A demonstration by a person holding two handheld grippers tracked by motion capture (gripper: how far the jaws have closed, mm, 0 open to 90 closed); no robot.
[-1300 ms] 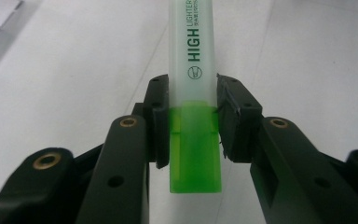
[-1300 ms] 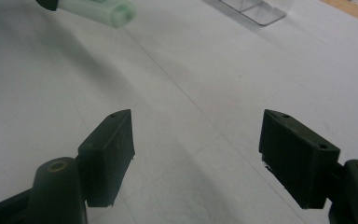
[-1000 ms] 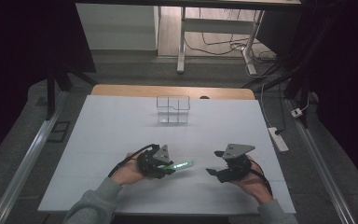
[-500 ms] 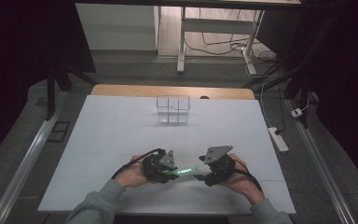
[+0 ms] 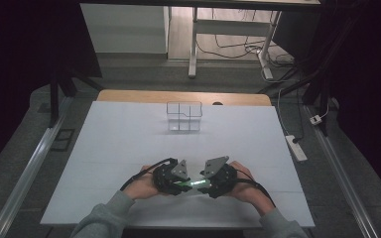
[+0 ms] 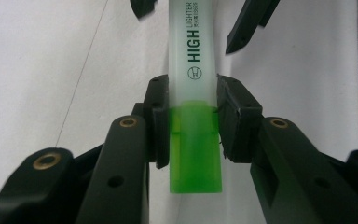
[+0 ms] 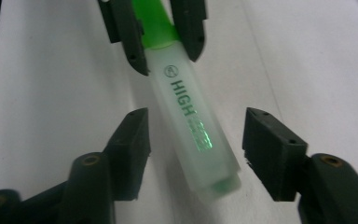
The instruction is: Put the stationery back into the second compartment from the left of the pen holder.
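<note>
Between the two grippers, low over the near part of the white table (image 5: 129, 134), hangs a green highlighter (image 5: 192, 183), its long axis running from one tool straight across to the other. The left gripper (image 6: 193, 121) is clamped on it just where the green cap meets the pale translucent barrel, both pads pressed flat against its sides; the cap end points back toward that gripper's own body, and the barrel (printed "HIGH LIGHTER") points away toward the other tool. In the right gripper view the highlighter comes in from the far side, tilted a little off that gripper's centre line, with its butt end nearest the camera. The right gripper (image 7: 193, 144) stands with its jaws apart on either side of the barrel, a gap on each side, the left-hand pad closer to it than the right-hand one, neither touching. Seen from above, the left gripper (image 5: 171, 176) and the right gripper (image 5: 218, 176) face each other, tips close together. Well beyond both tools a clear compartmented box (image 5: 184, 116) sits near the table's far edge.
</note>
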